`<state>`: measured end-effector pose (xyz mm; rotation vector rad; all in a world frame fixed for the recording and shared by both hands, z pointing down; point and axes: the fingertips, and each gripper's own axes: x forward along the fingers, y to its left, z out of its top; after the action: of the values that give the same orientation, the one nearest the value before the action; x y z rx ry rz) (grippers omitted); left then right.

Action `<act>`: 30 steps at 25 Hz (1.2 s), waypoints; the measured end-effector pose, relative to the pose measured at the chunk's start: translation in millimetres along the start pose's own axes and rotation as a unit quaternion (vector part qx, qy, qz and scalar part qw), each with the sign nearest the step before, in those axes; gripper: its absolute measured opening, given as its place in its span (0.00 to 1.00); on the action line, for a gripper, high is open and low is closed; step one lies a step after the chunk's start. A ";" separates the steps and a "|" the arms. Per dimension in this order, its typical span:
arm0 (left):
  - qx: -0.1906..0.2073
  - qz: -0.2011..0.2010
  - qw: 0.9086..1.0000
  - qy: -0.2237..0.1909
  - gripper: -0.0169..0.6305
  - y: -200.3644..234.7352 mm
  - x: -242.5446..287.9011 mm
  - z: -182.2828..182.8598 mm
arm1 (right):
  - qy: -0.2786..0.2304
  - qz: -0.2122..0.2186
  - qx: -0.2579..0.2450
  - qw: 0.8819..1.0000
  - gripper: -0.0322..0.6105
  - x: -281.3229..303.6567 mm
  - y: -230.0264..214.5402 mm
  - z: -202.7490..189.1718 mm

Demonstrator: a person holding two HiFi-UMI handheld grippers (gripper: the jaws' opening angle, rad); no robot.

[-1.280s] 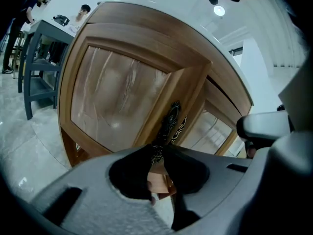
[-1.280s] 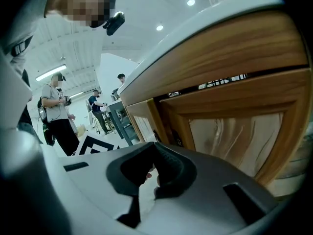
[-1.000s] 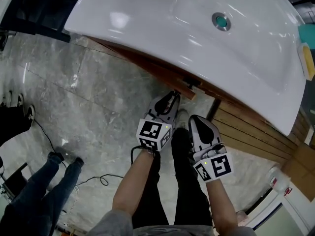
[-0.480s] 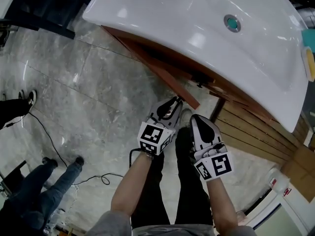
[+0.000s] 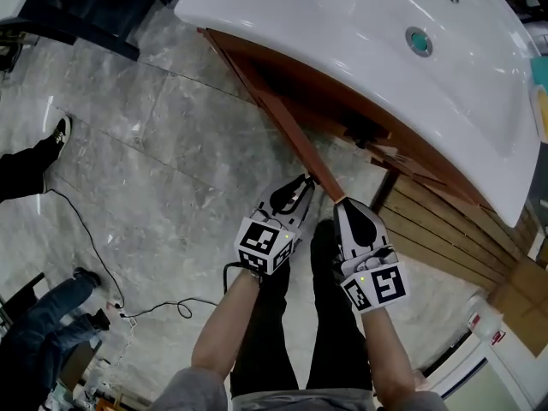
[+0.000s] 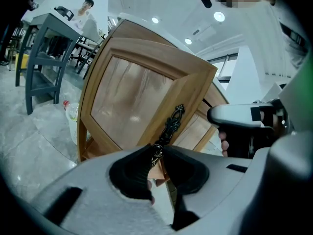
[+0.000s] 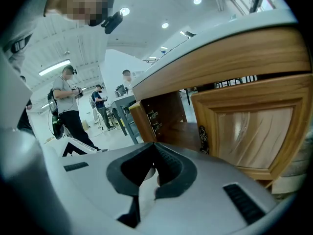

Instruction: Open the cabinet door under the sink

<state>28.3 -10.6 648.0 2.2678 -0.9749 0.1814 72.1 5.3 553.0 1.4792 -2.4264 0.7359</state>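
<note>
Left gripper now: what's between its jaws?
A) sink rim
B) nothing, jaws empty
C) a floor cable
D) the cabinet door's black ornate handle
D: in the left gripper view, the left gripper has its jaws closed on the lower end of the black handle of the cabinet door, which stands swung open.
</note>
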 end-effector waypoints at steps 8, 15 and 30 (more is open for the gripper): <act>-0.002 0.022 1.000 -0.002 0.13 8.7 -23.6 -6.5 | 0.004 0.018 -0.002 1.000 0.06 6.9 19.1 -4.2; 0.003 0.057 0.998 -0.011 0.13 9.6 -25.4 -6.2 | 0.007 0.031 -0.010 0.999 0.06 8.9 22.7 -1.1; 0.022 0.021 0.999 0.012 0.13 8.8 -25.4 -6.8 | -0.008 -0.034 0.015 0.999 0.06 -22.8 23.7 -1.7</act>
<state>4.9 4.3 648.6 2.2805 -1.0146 0.2497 62.0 32.7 537.7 1.5774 -2.3731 0.7527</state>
